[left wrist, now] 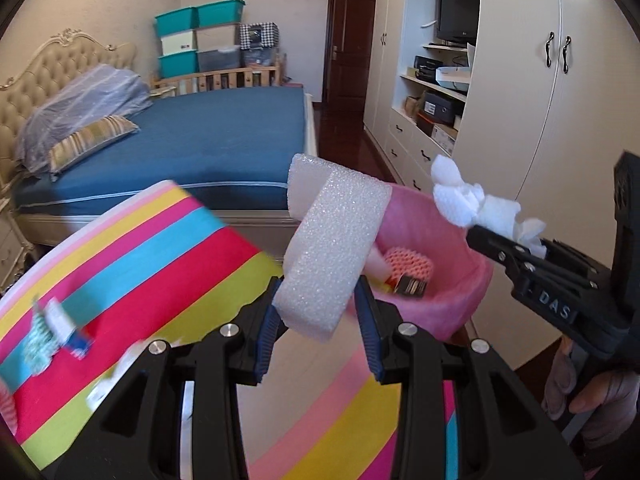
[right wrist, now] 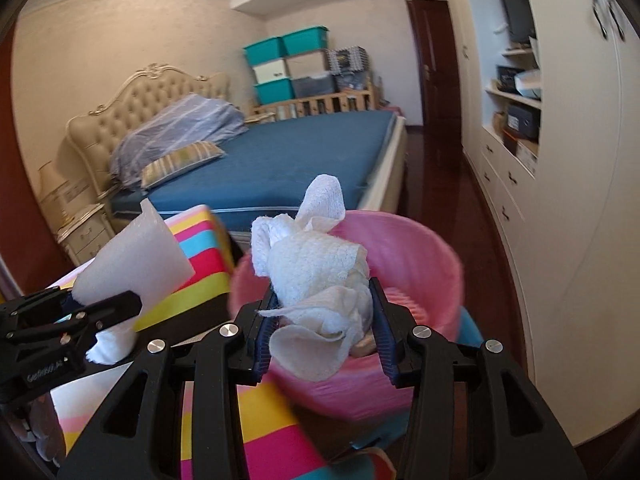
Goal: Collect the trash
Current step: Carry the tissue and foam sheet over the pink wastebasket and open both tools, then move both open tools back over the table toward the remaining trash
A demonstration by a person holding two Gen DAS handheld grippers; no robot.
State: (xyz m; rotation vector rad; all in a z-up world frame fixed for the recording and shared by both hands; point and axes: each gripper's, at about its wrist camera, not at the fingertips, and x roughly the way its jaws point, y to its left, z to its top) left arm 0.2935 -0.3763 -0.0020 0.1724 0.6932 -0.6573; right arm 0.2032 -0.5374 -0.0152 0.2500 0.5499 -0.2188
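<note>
One white foam block [left wrist: 332, 248] is clamped in the left gripper [left wrist: 320, 320] fingers; one crumpled tissue [right wrist: 320, 280] is pinched in the right gripper [right wrist: 324, 332]. Both hang over the one pink bin [left wrist: 432, 300] beside the striped table [left wrist: 140, 264], which holds a pink mesh sleeve [left wrist: 410, 266] and small wrappers.

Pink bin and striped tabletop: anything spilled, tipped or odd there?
Nothing spilled. The pink bin stands upright with trash inside. A few scraps remain on the striped tabletop, blurred, simply not collected yet.
</note>
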